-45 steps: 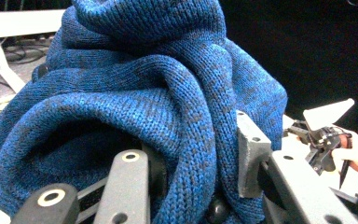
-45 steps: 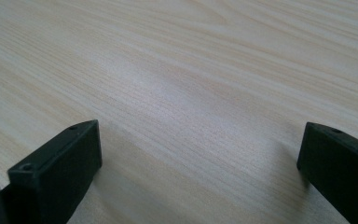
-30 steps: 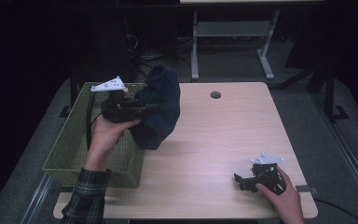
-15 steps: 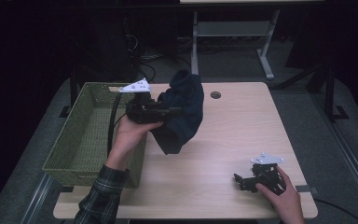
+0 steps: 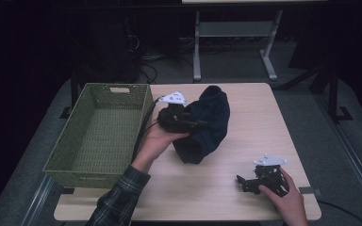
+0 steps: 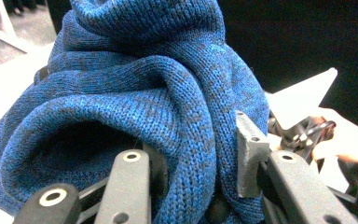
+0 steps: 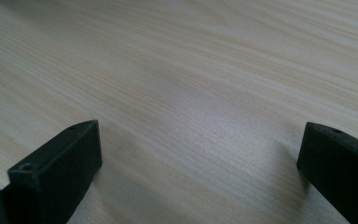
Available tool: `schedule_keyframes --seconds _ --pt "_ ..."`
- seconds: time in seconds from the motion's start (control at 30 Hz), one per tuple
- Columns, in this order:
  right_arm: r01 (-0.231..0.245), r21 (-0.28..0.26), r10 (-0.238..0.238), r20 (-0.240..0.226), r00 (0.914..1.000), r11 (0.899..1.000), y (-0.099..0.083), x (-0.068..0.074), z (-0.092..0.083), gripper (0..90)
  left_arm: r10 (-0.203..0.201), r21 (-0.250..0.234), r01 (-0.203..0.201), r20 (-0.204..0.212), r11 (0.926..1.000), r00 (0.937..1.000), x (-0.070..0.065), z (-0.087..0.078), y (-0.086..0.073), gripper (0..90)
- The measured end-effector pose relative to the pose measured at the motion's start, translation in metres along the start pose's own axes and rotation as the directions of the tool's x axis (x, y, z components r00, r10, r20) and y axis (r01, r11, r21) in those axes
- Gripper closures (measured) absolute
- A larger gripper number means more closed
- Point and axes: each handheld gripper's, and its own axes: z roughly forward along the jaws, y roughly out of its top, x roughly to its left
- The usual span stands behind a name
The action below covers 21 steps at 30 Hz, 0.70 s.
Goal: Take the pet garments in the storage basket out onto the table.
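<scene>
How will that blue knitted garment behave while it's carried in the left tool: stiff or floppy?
Probably floppy: the blue knitted garment bunches in soft folds around the left tool and sags toward the table. Likely light and unlikely to slip, as the coarse knit looks grippy.

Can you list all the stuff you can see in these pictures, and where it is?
Dark blue knitted garment: one, bunched up on the middle of the table, clamped in the left tongs.
Green woven basket: one, rectangular, on the table's left side, nothing visible inside.
Light wooden table: one, under everything.
White metal frame: one, on the dark floor behind the table.
Left tongs: one, black, shut on the garment beside the basket.
Right tongs: one, black, jaws wide open over bare wood near the table's front right corner.
Left hand in a plaid sleeve and right hand: two, one on each tongs.
</scene>
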Motion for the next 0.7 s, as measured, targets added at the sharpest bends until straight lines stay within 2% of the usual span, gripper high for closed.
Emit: schedule_keyframes --seconds 0.1,0.43,0.47,0.67,0.7 --pt "0.000 0.000 0.000 0.000 1.0000 1.000 0.000 0.000 0.000 0.0 0.002 0.024 -0.003 0.008 0.9997 1.0000 0.000 0.015 -0.004 63.6" --pt "0.004 0.000 -0.004 0.000 1.0000 1.000 0.000 0.000 0.000 0.0 -0.024 0.099 0.024 -0.003 0.9948 0.9997 0.009 0.060 -0.021 63.6" --pt "0.004 -0.001 -0.004 0.001 1.0000 1.000 0.000 0.000 0.000 0.0 -0.018 0.107 0.018 -0.001 0.9941 0.9998 0.010 0.064 -0.022 63.6" --pt "0.001 0.001 -0.001 0.001 1.0000 1.000 0.000 0.000 0.000 0.0 -0.012 0.167 0.015 -0.017 0.9858 0.9998 0.014 0.090 -0.034 63.5" --pt "-0.002 0.001 0.002 0.000 1.0000 1.000 0.000 0.000 0.000 0.0 -0.023 0.172 0.025 -0.016 0.9848 0.9996 0.015 0.094 -0.036 63.5"
